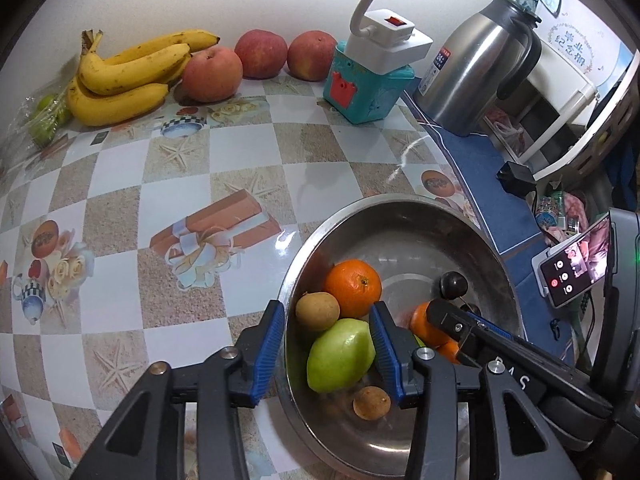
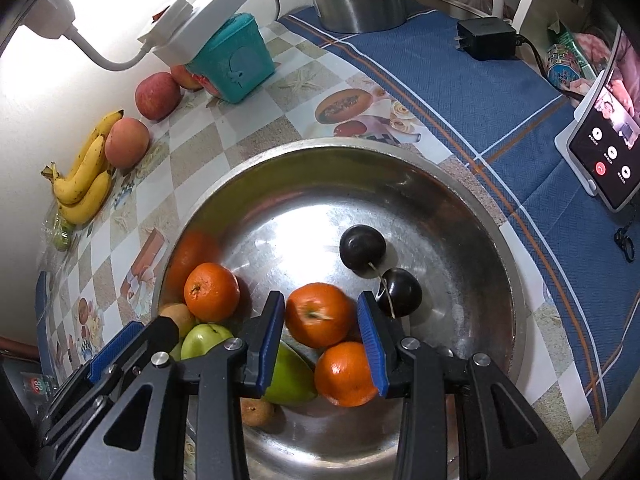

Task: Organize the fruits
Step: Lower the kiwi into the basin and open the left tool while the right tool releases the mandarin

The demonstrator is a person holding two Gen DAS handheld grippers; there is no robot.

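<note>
While both of your grippers hang over the steel bowl (image 2: pixel 496 240), the left gripper (image 1: pixel 326 354) has its blue pads apart around the green pear (image 1: pixel 340 354); the right pad looks to be at the pear's skin, while the left pad stands clear of it, outside the bowl's rim, so the pear lies loose in the bowl. Your right gripper (image 2: pixel 326 344) brackets an orange (image 2: pixel 318 314); its pads sit close at both sides, but you cannot tell from this view whether they press on it. A second orange (image 2: pixel 344 374) lies just below it, a third (image 2: pixel 211 292) rests against the bowl's left wall, and two dark plums (image 2: pixel 380 268) sit near the middle. Bananas (image 1: pixel 128 76) and three apples (image 1: pixel 260 54) wait along the wall on the checkered tablecloth (image 1: pixel 120 200), well apart from the bowl.
</note>
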